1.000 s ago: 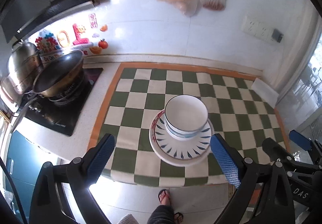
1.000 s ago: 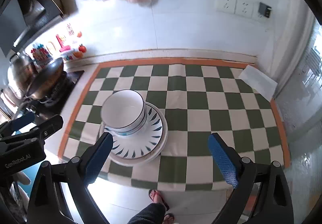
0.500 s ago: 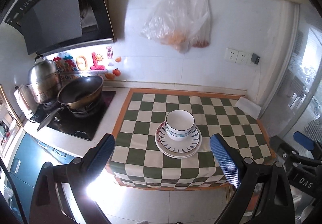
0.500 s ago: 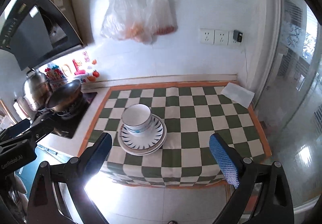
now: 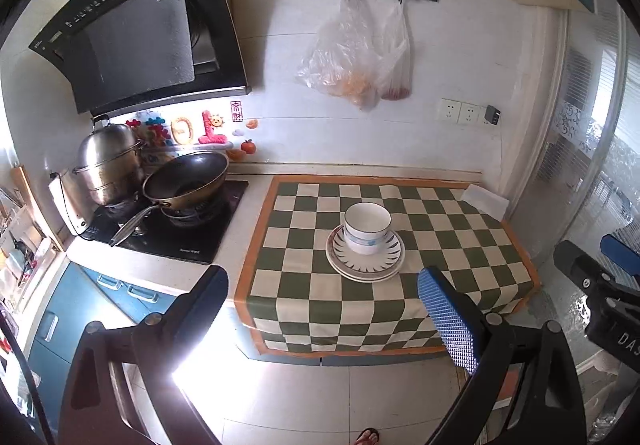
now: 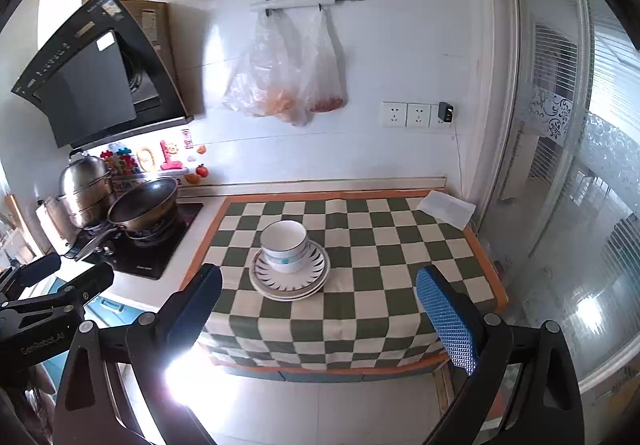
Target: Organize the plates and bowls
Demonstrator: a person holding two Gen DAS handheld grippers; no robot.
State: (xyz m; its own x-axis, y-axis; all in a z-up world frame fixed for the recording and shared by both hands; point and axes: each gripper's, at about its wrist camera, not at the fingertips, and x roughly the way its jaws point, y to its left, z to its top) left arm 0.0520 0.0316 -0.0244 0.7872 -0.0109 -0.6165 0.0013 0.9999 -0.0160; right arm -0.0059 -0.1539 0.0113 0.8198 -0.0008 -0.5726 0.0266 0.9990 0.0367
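Note:
A white bowl (image 5: 367, 227) (image 6: 285, 245) with a blue band stands on stacked plates (image 5: 365, 263) (image 6: 289, 277) with a dark ray pattern, in the middle of the green-and-white checked cloth (image 5: 452, 241) (image 6: 384, 245). My left gripper (image 5: 323, 305) is open and empty, held back over the floor well in front of the counter. My right gripper (image 6: 318, 301) is likewise open and empty, also far back from the stack. Each gripper shows at the edge of the other's view.
Left of the cloth is a black hob (image 5: 176, 229) with a wok (image 5: 188, 175) and a steel steamer pot (image 5: 108, 161). A range hood (image 5: 140, 45) hangs above. Plastic bags (image 6: 284, 81) hang on the wall. A folded white cloth (image 6: 446, 207) lies at the back right corner.
Both grippers have pulled back and away from the counter; the bowl and plates now look much smaller and farther. The stack itself has not moved.

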